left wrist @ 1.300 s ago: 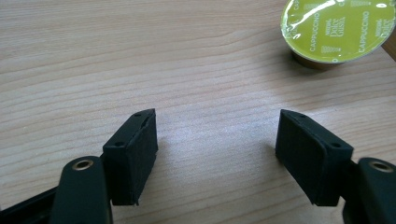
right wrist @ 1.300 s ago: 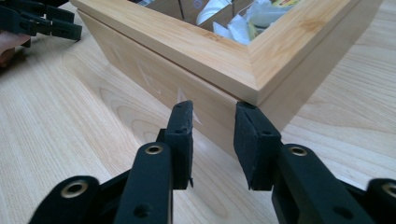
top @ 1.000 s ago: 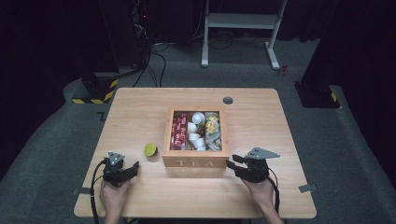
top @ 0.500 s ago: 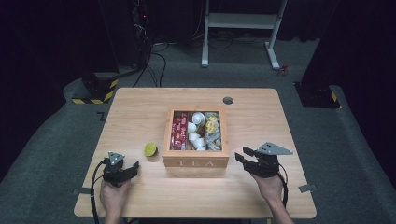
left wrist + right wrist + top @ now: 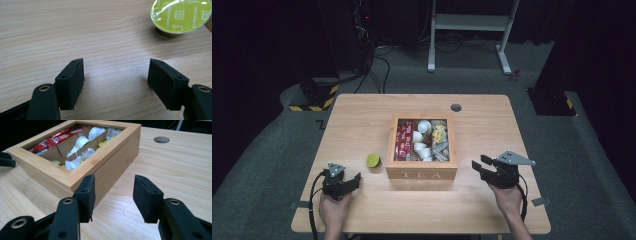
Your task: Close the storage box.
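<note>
- High view: the tea box (image 5: 422,172) is sitting mid-table (image 5: 362,115), its compartments showing red sachets (image 5: 403,141), white pods (image 5: 421,140) and yellow packets (image 5: 439,134). A green capsule (image 5: 373,160) is lying just left of the box, near the left gripper (image 5: 353,181), which is resting on the table with nothing between its jaws. The right gripper (image 5: 479,166) is sitting right of the box, apart from it, released. A round hole (image 5: 456,107) is showing in the table behind the box.
- Left gripper view: the left gripper (image 5: 115,80) is standing wide open over bare wood, holding nothing. The capsule (image 5: 182,15), with a yellow-green cappuccino lid, is lying ahead and to the right, clear of the jaws, with nothing blocking the way to it.
- Right gripper view: the right gripper (image 5: 113,197) has just been opening its jaws and is gripping nothing. The box (image 5: 110,163) corner is standing just ahead of the left jaw; the sachets (image 5: 53,141) and pods (image 5: 83,141) are lying inside.
</note>
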A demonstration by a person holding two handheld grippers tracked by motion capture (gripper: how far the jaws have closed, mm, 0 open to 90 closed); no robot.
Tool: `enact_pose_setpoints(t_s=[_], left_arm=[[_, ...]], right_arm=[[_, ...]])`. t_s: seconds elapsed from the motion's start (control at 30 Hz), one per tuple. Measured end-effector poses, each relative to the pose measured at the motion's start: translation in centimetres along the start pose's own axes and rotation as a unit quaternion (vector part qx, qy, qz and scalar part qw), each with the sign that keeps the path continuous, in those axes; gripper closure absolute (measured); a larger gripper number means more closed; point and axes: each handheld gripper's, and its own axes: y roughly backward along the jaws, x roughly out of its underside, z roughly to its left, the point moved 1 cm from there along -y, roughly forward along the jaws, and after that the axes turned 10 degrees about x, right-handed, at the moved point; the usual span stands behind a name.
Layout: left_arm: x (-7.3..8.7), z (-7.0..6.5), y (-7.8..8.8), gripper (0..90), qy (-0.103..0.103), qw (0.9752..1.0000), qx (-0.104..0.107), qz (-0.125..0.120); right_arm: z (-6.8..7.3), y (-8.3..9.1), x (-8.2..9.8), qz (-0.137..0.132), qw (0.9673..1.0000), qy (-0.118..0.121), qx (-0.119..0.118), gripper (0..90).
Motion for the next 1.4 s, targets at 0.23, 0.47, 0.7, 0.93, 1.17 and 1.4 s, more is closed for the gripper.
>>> enact_pose_setpoints(t_s=[0.23, 0.47, 0.7, 0.93, 1.17, 1.4], left_arm=[[0.0, 0.0, 0.0, 29.8, 0.000, 1.0000, 0.000, 0.000], [0.0, 0.0, 0.0, 29.9, 0.000, 1.0000, 0.000, 0.000], [0.0, 0.0, 0.0, 29.8, 0.000, 1.0000, 0.000, 0.000], [0.0, 0.0, 0.0, 29.9, 0.000, 1.0000, 0.000, 0.000], [0.0, 0.0, 0.0, 29.9, 0.000, 1.0000, 0.000, 0.000], [0.0, 0.0, 0.0, 29.9, 0.000, 1.0000, 0.000, 0.000]], right_arm=[[-0.6, 0.2, 0.1, 0.001, 0.9999, -0.008, 0.009, 52.2], [-1.5, 0.5, 0.4, 0.000, 0.9996, -0.015, 0.022, 51.8], [-2.3, 0.5, 0.8, 0.004, 0.9992, -0.021, 0.033, 51.6], [-2.9, 0.5, 1.1, 0.007, 0.9986, -0.029, 0.043, 51.1], [-3.5, 0.5, 1.4, 0.010, 0.9980, -0.036, 0.052, 50.8], [-3.9, 0.3, 1.6, 0.014, 0.9972, -0.040, 0.062, 50.5]])
